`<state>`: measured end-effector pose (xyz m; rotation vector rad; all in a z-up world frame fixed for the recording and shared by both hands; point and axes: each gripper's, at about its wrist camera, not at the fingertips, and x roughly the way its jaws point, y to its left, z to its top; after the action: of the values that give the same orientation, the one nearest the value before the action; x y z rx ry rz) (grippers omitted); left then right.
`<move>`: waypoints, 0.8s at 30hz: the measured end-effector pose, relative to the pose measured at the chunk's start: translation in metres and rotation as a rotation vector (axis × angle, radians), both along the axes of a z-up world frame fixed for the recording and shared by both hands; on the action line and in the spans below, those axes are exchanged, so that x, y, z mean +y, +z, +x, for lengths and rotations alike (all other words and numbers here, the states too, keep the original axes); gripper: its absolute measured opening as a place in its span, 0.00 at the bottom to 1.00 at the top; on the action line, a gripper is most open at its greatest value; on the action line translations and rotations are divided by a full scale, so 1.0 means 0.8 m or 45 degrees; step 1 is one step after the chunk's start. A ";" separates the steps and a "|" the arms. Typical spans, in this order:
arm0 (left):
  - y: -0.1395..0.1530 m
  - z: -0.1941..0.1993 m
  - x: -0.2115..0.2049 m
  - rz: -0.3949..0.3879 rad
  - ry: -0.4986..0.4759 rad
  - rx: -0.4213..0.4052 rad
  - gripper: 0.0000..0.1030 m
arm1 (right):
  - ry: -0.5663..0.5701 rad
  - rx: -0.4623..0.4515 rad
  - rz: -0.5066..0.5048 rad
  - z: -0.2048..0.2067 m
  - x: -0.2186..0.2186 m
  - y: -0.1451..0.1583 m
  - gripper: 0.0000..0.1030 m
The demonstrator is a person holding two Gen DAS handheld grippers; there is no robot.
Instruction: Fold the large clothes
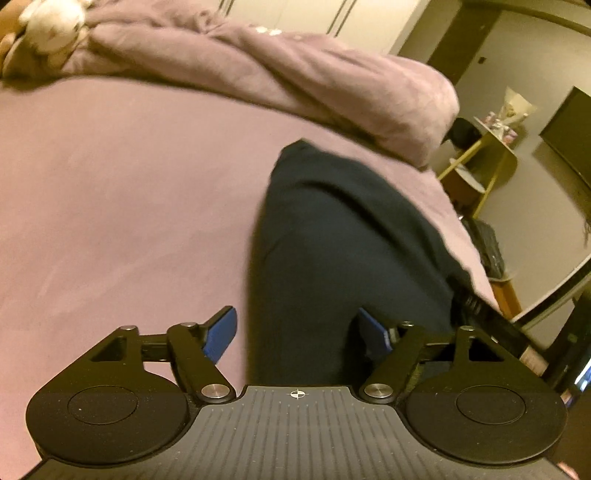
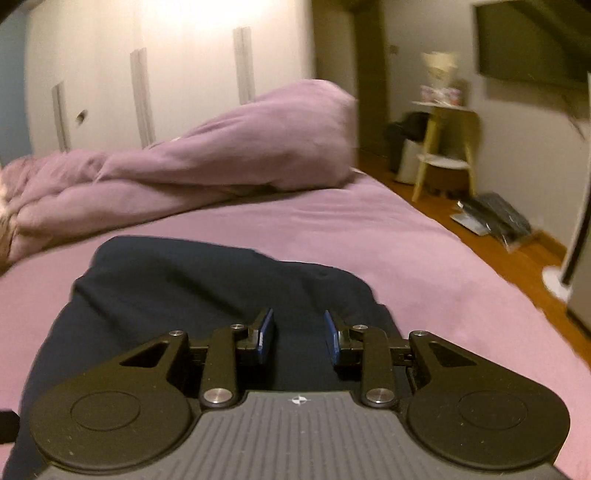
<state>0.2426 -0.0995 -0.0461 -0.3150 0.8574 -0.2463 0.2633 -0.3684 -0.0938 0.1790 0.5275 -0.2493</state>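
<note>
Setting: A bedroom. A bed with a pinkish-purple sheet (image 1: 110,206) fills both wrist views, with a rumpled duvet (image 2: 221,155) of the same colour heaped along its far side.

Garment: A dark navy garment (image 1: 332,258) lies on the sheet near the bed's right edge, just in front of both grippers. What kind of clothing it is cannot be told.

Garment direction: In the left wrist view it reads as a long band running from the camera away toward the duvet, ending in a rounded, narrower far end. In the right wrist view the same cloth (image 2: 207,288) looks broader, with soft wrinkles and a curved far edge.

Left gripper: The left gripper (image 1: 297,334) has its blue pads spread wide. The garment's left edge lies between them, but neither pad presses on it.

Right gripper: The right gripper (image 2: 298,336) hovers low over the cloth with a clear narrow gap between its pads. Nothing is pinched.

Progress: The garment appears already gathered into a narrower, layered shape, so at least one fold seems done, though this is a judgement. It is still long, so a fold across its length probably remains, followed by smoothing.

Background: A yellow side table (image 2: 443,147), a plush toy (image 1: 51,26) by the duvet, and a wooden floor.
</note>
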 end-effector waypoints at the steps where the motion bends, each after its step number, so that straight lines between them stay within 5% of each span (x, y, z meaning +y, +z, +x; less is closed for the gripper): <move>1: 0.003 0.006 -0.010 0.000 -0.001 -0.016 0.80 | -0.017 0.004 0.020 0.000 -0.006 -0.004 0.27; 4: 0.001 0.025 -0.041 -0.030 -0.017 -0.094 0.82 | -0.028 0.004 0.033 -0.004 -0.013 -0.015 0.27; 11: -0.042 0.042 -0.086 0.191 0.016 -0.174 0.95 | -0.018 -0.050 0.036 -0.007 -0.022 -0.037 0.27; 17: -0.079 0.044 -0.068 0.092 0.093 -0.166 1.00 | -0.008 -0.077 -0.033 0.000 -0.013 -0.053 0.28; 24: -0.067 0.049 -0.057 0.080 0.074 -0.093 1.00 | -0.002 -0.050 -0.066 0.002 -0.005 -0.040 0.31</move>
<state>0.2817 -0.1451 -0.0999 -0.2700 0.7812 -0.1756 0.2650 -0.3721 -0.1255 0.1338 0.4811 -0.2601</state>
